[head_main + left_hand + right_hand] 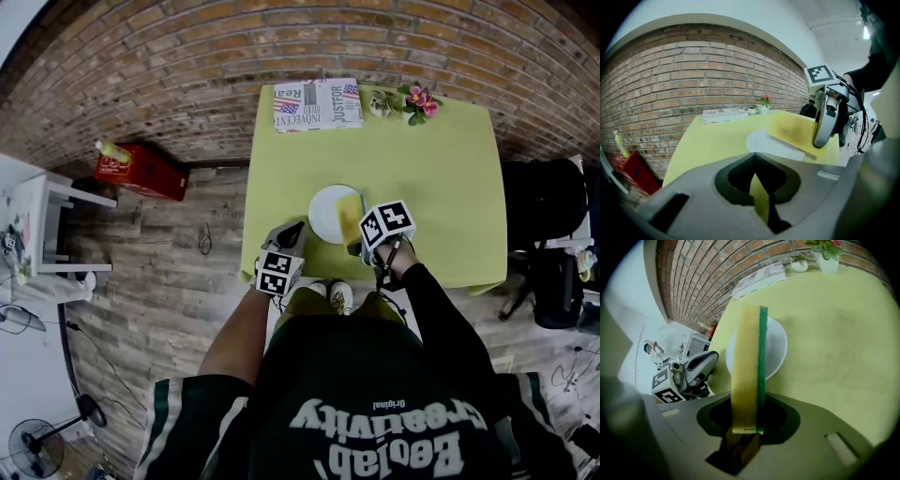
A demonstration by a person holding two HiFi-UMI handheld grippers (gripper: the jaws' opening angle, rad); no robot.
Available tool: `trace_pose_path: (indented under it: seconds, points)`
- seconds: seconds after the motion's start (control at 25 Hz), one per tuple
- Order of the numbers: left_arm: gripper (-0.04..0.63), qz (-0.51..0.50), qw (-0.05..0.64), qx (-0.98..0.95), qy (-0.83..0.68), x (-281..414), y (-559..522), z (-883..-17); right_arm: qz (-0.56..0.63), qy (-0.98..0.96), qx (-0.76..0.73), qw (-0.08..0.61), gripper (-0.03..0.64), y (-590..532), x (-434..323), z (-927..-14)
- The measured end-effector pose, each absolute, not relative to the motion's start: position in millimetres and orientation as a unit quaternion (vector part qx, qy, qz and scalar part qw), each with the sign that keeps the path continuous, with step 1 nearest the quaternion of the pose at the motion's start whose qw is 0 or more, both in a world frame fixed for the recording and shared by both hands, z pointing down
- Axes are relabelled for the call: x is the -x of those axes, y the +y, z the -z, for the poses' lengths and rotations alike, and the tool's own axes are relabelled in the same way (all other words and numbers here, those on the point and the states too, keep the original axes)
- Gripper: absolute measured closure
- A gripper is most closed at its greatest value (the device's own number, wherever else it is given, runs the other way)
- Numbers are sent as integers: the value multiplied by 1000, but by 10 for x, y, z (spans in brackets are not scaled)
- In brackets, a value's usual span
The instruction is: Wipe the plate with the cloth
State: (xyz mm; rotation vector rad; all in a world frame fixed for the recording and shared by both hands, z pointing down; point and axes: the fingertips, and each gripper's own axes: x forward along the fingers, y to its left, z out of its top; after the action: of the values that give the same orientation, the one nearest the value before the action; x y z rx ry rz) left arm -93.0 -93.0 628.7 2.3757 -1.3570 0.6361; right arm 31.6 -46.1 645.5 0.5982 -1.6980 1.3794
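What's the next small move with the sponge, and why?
Probably lower the right hand-held gripper until the sponge lies flat on the plate, then start rubbing. Its jaws are clamped on the sponge, which sits over the plate at a tilt, and I can't tell whether it presses on it.

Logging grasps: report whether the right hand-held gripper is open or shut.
Shut on the sponge. The right hand-held gripper has its jaws clamped on the sponge's near end, and the rest reaches out over the white plate.
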Motion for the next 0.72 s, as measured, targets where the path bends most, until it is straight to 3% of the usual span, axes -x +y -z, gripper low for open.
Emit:
trace_pose_path:
  seconds: [0.72]
  points:
    - [588, -226, 167, -833, -477, 912, -941, -6297, -537, -663, -298, 428, 476, -505, -812, -6494]
